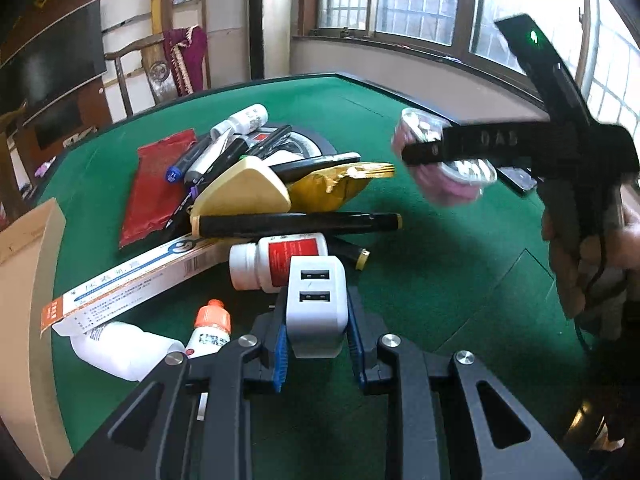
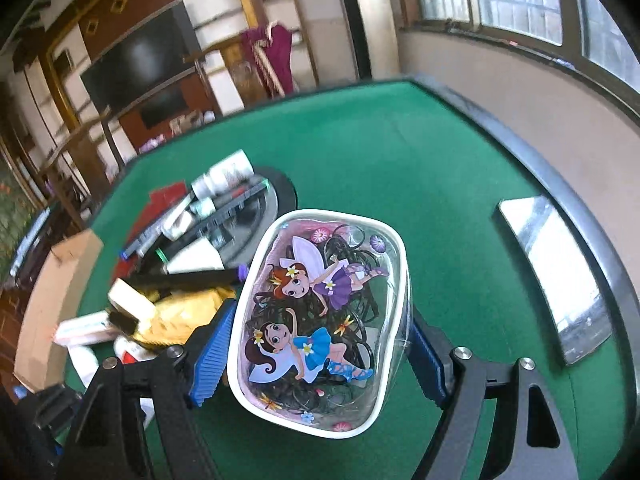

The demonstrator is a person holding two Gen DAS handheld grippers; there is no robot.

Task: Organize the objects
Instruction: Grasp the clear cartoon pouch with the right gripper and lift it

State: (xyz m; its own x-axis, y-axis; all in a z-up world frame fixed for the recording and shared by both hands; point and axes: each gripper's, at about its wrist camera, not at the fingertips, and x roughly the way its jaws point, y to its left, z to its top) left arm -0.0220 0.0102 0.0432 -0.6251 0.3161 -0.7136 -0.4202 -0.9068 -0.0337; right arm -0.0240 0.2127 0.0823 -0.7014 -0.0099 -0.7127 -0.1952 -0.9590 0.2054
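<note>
Left gripper (image 1: pixel 318 334) fingers clamp white USB charger (image 1: pixel 316 304); right gripper (image 2: pixel 320 354) grips fairy-print box (image 2: pixel 320 316) (above green table (image 2: pixel 400 160)).

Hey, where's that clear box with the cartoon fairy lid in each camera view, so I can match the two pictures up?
Left wrist view: the fairy box is at right of centre, blurred, held in the right gripper above the green table.
Right wrist view: the box fills the lower centre, lid facing the camera, between the blue pads.
Shared landmark: the gold foil packet in the pile.

Black grippers (image 1: pixel 318 344), blue ribbed pads (image 2: pixel 212 354), silver screws
</note>
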